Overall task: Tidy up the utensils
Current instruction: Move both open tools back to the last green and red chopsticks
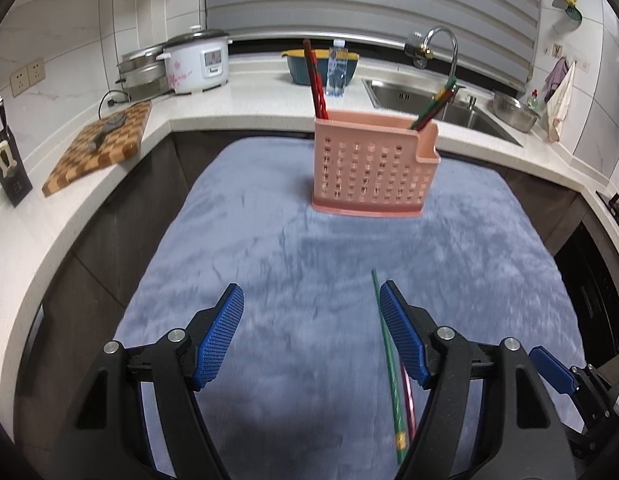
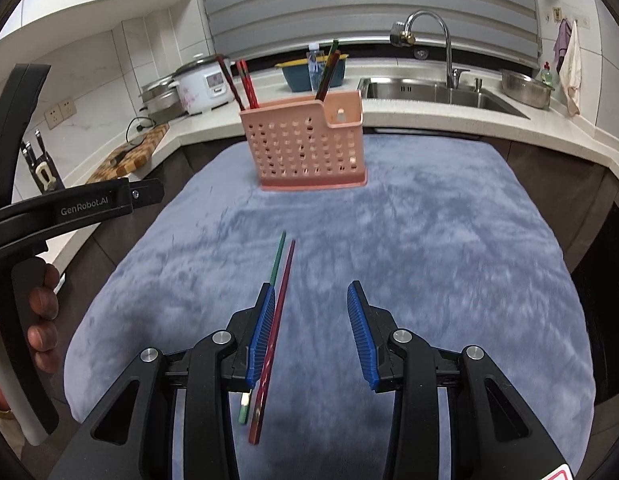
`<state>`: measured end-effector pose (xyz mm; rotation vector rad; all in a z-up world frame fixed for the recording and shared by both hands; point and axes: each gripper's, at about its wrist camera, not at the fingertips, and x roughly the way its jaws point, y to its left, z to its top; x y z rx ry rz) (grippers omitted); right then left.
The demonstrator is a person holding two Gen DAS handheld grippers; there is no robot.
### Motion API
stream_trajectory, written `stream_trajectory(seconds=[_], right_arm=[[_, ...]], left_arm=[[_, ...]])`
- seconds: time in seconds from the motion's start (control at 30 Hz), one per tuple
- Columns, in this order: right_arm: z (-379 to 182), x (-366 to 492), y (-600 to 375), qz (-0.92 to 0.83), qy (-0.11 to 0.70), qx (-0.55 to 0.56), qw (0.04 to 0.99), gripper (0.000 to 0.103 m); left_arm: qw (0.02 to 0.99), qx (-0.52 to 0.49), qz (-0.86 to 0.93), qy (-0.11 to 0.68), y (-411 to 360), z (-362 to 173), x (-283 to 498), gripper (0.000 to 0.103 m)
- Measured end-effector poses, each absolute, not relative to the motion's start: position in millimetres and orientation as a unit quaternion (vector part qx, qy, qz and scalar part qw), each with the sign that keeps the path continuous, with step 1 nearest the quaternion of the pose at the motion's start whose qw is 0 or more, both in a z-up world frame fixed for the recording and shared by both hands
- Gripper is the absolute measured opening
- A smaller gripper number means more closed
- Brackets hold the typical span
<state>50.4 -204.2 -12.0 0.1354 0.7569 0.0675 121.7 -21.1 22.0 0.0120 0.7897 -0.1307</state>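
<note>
chopsticks (image 2: 280,300): thin, stiff, light, slippery; lie before pink holder (image 2: 305,152). pinch mid-shaft. left gripper (image 1: 311,336) and right gripper (image 2: 311,332) released, empty.

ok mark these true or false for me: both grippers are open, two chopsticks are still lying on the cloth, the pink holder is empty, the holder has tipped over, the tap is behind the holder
1. Both grippers are open. True: neither the left gripper nor the right gripper clamps anything.
2. Two chopsticks lie on the cloth. True: a green chopstick and a red chopstick lie side by side on the blue cloth.
3. The pink holder is empty. False: the holder has chopsticks standing at both ends.
4. The holder has tipped over. False: it stands upright on its base.
5. The tap is behind the holder. True: the tap is over the sink beyond it.
</note>
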Motion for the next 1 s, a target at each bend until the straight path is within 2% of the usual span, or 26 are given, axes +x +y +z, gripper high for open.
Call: stream_trajectory(seconds=[0.43, 0.63, 0.9, 1.0], right_arm=[[-75, 22, -171, 0.063, 0.437, 0.037, 0.896, 0.037], [-88, 16, -159, 0.079, 0.453, 0.026, 0.887, 0.037], [-95, 15, -158, 0.079, 0.465, 0.027, 0.881, 0.028], [-97, 16, -157, 0.080, 0.466, 0.027, 0.880, 0.028]], left_arm=[[0.891, 0.002, -0.045, 0.452, -1, -43, 79, 0.067], [0.887, -0.003, -0.039, 0.460, 4, -51, 71, 0.067], [0.884, 0.007, -0.048, 0.464, -3, -55, 66, 0.068], [0.884, 0.009, -0.049, 0.466, -4, -56, 66, 0.068]])
